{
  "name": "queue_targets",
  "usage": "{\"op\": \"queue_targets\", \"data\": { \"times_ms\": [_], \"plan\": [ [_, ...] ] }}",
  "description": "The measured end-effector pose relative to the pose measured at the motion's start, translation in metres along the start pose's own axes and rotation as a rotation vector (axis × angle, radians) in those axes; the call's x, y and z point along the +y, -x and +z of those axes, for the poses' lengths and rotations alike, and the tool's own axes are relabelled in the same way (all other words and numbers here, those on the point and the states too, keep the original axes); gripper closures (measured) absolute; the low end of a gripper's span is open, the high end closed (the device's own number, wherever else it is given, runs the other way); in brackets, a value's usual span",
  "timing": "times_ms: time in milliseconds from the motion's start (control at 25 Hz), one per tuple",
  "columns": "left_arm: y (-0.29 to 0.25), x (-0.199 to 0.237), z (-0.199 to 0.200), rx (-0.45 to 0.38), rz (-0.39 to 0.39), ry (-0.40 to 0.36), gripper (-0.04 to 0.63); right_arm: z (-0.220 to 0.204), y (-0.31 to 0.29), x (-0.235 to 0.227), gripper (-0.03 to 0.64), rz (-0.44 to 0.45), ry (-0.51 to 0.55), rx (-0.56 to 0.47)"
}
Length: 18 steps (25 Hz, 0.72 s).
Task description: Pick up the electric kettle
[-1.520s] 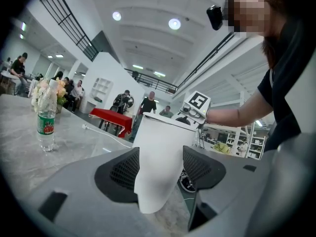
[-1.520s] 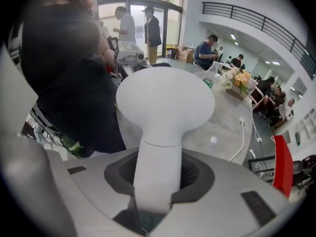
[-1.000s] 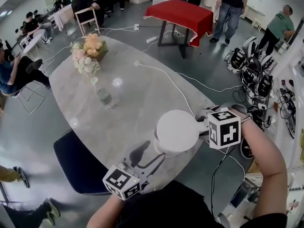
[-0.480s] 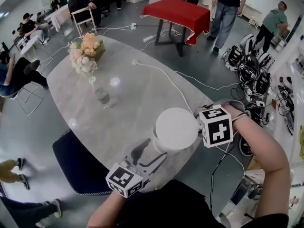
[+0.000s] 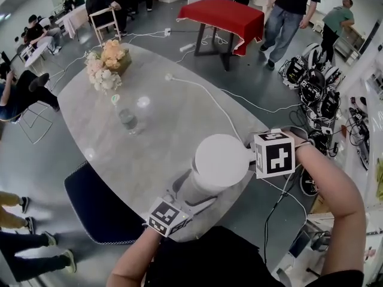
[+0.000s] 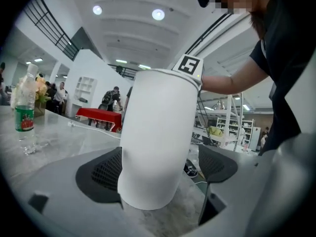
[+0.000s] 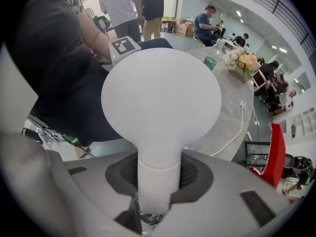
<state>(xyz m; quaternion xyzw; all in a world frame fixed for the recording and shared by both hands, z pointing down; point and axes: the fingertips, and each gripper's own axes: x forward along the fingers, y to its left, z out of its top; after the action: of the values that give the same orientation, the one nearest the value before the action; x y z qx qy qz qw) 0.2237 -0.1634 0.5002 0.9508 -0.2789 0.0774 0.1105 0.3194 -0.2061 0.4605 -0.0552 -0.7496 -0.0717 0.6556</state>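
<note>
Kettle (image 5: 221, 160), white with a round lid, stands at the near edge of the grey marble bench (image 5: 155, 130) in the head view, caught between both sets of jaws. The left gripper (image 5: 192, 196) reaches in almost level at its base. The right gripper (image 5: 258, 155) points straight down at its handle side, with the forearm bent in from the right. Beyond the jaws lie a white cable (image 5: 203, 97), a plastic bottle (image 5: 127, 118) and a box of flowers (image 5: 108, 64). Past the bench are a red-covered table (image 5: 224, 17) and seated and standing people.

In the left gripper view the jaws have just been opening and stand spread wide. The kettle's lower body is between them, and the right pad (image 6: 217, 164) is clear of it.

In the right gripper view the jaws have just been closing and pinch the kettle's handle (image 7: 158, 181), with the lid just ahead of them.
</note>
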Motion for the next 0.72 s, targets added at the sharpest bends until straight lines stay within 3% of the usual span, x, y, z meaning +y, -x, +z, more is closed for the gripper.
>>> {"op": "queue_targets", "data": {
  "times_ms": [200, 520, 720],
  "plan": [
    [-0.021, 0.01, -0.016, 0.056, 0.032, -0.003, 0.135, 0.0, 0.001, 0.0, 0.502, -0.016, 0.003, -0.01],
    [-0.023, 0.008, -0.016, 0.057, 0.053, -0.055, 0.127, 0.002, 0.002, 0.002, 0.502, -0.036, 0.023, -0.042],
    [-0.02, 0.006, -0.017, 0.099, 0.073, -0.073, 0.127, 0.003, 0.003, 0.005, 0.502, -0.055, 0.032, -0.049]
  ]
}}
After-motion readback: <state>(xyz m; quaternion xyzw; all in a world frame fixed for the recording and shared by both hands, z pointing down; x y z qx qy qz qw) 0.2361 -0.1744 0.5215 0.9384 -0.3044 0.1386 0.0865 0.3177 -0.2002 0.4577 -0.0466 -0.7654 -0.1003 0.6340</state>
